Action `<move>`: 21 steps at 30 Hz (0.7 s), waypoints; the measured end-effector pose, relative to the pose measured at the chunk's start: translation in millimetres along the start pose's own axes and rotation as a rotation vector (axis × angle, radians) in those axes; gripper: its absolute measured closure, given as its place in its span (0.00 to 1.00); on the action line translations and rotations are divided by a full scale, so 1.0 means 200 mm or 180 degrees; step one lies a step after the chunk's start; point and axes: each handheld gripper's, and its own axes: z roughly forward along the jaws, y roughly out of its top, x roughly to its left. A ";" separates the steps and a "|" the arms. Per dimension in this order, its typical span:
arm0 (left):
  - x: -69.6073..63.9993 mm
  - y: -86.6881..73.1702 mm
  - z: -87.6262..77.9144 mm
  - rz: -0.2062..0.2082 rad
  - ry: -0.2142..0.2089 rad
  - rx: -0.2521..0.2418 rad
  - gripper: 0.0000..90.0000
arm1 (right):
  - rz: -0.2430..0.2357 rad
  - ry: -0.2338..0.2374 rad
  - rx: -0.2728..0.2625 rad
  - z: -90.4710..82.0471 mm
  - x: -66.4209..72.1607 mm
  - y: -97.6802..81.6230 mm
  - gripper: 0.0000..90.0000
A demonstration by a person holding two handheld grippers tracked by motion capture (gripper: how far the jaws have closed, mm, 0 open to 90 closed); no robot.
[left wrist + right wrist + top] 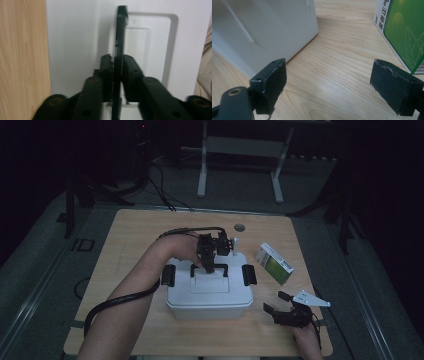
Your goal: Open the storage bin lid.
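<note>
on the table [130, 235], near its middle, sits a white box [209, 304] with a lid [210, 287] and a black clip at each end. the lid's black handle [209, 268] stands up from a shallow recess, and the left gripper [208, 265] comes down on it from above, pinching the handle's bar: in the left gripper view the bar [119, 37] runs straight away between the two pads [106, 67], which press on it from both sides. so the handle's long axis lies across the box's length in line with the jaws' gap, and any lift would go straight up. the left hand is the nearer one by far.

the right gripper [280, 304] rests low at the table's near right corner, apart from the box, jaws spread wide with nothing between them; its view looks past the box's corner [287, 27] to a green carton [404, 32] beside it.

whether the two clips [168, 275] are latched or loose is too dark and small to tell. the left hand hides part of the lid's far edge.
</note>
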 end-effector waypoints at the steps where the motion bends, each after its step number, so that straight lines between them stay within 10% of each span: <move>1: 0.00 0.00 0.00 0.0000 0.0000 0.0000 0.89 | 0.0000 0.0000 0.0000 0.00 0.00 0.00 0.15; 21: -0.01 -0.03 -0.13 0.0086 -0.0010 -0.0143 0.93 | 0.0017 0.0006 -0.0007 0.00 0.00 0.00 0.15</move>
